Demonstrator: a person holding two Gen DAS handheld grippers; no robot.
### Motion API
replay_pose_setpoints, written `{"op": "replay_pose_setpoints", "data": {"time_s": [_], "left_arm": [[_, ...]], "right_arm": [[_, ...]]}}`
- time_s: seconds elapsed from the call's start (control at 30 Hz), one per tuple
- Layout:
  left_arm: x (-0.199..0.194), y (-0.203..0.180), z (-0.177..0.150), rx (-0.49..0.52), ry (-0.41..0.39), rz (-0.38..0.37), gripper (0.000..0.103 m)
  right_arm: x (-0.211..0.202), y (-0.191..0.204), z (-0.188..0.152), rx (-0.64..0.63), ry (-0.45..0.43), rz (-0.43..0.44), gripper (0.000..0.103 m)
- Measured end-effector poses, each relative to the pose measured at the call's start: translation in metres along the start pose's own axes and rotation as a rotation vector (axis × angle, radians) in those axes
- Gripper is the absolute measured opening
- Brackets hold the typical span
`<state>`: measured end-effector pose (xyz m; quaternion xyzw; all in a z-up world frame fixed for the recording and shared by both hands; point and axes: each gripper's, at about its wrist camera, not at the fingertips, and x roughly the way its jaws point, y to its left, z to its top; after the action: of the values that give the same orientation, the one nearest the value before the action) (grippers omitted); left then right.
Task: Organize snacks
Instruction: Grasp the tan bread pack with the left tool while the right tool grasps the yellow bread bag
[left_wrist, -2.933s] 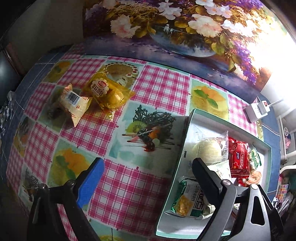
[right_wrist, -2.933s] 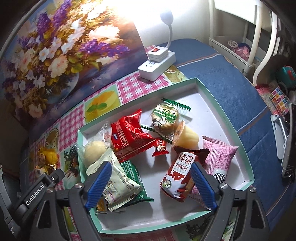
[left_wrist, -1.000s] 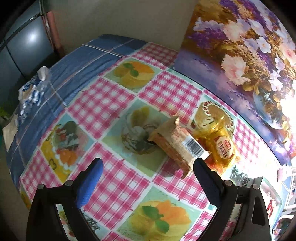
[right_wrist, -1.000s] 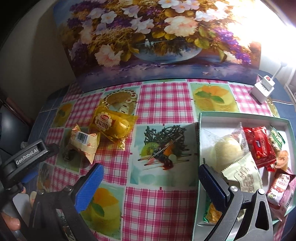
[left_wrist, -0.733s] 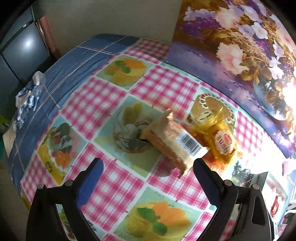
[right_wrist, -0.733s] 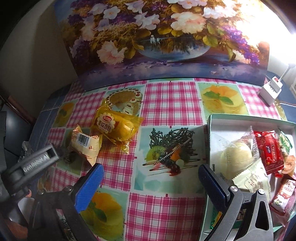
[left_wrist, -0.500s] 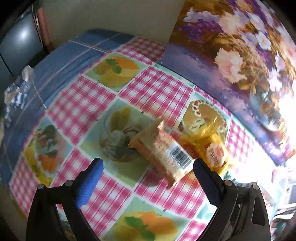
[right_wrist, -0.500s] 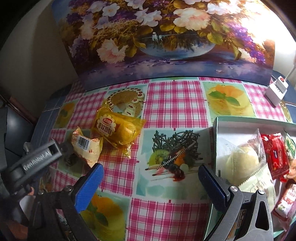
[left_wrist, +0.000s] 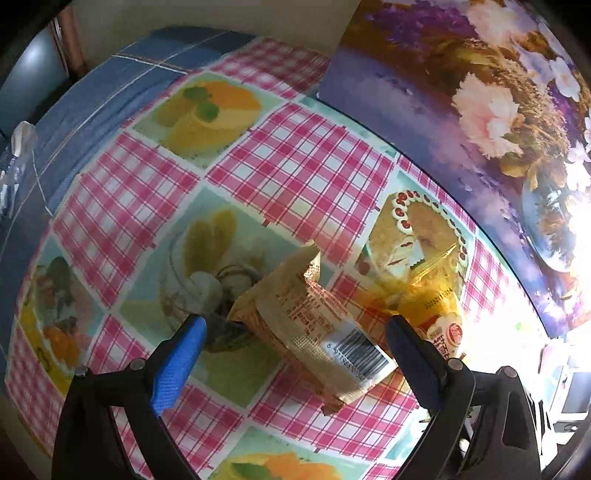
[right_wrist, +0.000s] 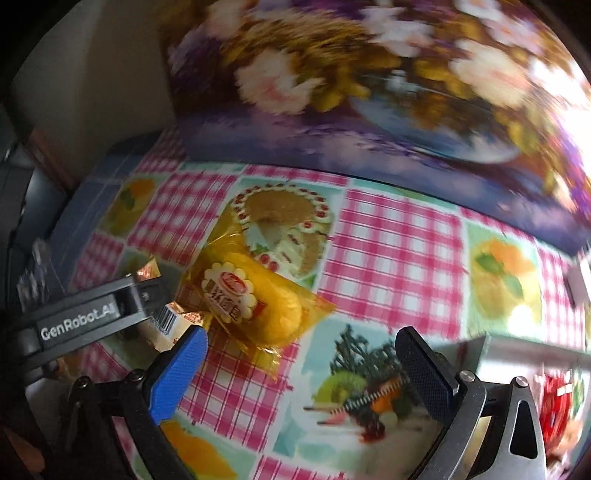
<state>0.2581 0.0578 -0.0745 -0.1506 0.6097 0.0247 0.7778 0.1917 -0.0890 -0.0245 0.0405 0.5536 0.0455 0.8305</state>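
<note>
Directly between the wide-spread fingers of the left tool lies the tan crinkled foil snack packet with a barcode, its long axis running diagonally across the gap on the checked surface. Just beyond, touching it, sits the yellow cellophane-wrapped bun, nearer the equally open, empty right tool; the flower-printed backdrop rises along the far edge.

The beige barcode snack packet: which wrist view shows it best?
The left wrist view. The beige packet lies whole and sharp between the open left gripper fingers, beside the yellow bread packet. The right wrist view is blurred, and only the barcode corner peeks out behind the left gripper's body.
</note>
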Motion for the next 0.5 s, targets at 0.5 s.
{"op": "replay_pose_setpoints", "data": {"time_s": [0.5], "left_arm": [[0.020,-0.013,0.006,0.029,0.018,-0.015,0.075]], "right_arm": [[0.033,0.030,0.014,-0.194,0.013,-0.016,0.080]]}}
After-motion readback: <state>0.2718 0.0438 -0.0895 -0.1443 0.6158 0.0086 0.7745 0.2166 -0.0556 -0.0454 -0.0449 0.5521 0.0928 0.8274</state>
